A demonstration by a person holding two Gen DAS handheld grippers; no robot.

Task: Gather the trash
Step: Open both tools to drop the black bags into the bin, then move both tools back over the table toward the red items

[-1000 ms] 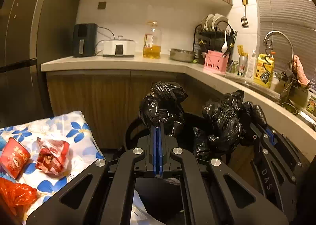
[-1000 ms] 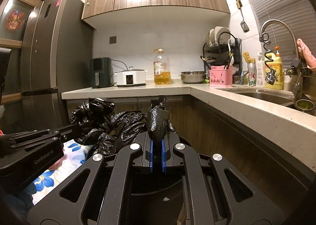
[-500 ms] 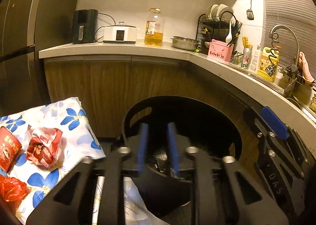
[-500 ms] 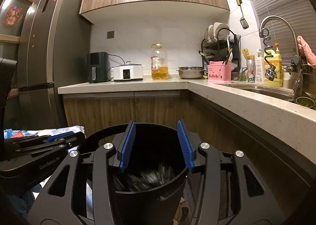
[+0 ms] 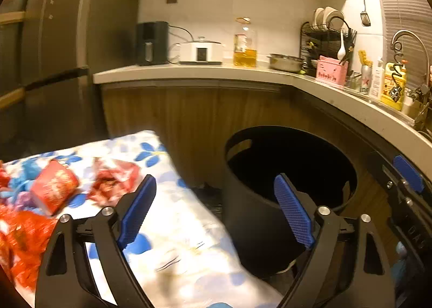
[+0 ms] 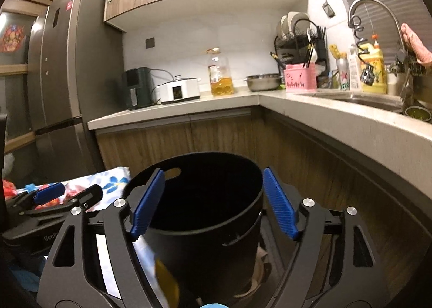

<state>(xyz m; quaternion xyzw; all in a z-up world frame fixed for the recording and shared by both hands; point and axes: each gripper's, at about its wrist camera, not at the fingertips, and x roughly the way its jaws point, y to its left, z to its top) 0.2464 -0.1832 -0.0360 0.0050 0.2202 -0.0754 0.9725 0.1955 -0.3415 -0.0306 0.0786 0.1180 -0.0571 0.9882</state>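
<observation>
1. Your left tongs [image 5: 216, 210] and right tongs [image 6: 213, 201] are both opening, nothing between the jaws.
2. The crumpled red foil wrappers [image 5: 113, 183] lie on the blue-flowered white cloth [image 5: 183, 240], at 10 o'clock from the round black plastic bin [image 5: 253, 216].
3. They look light, soft and crackly; pinch a raised fold.
4. Only the left view shows the wrappers clearly; the right view looks into the dark bin.

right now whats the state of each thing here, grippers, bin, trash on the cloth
left gripper: jaws opening, nothing between them
right gripper: jaws opening, nothing between them, over the bin
black bin: upright, no lid, inside too dark to see
red cup: lying on its side on the floral cloth
red wrapper: crumpled, lying beside the cup
</observation>
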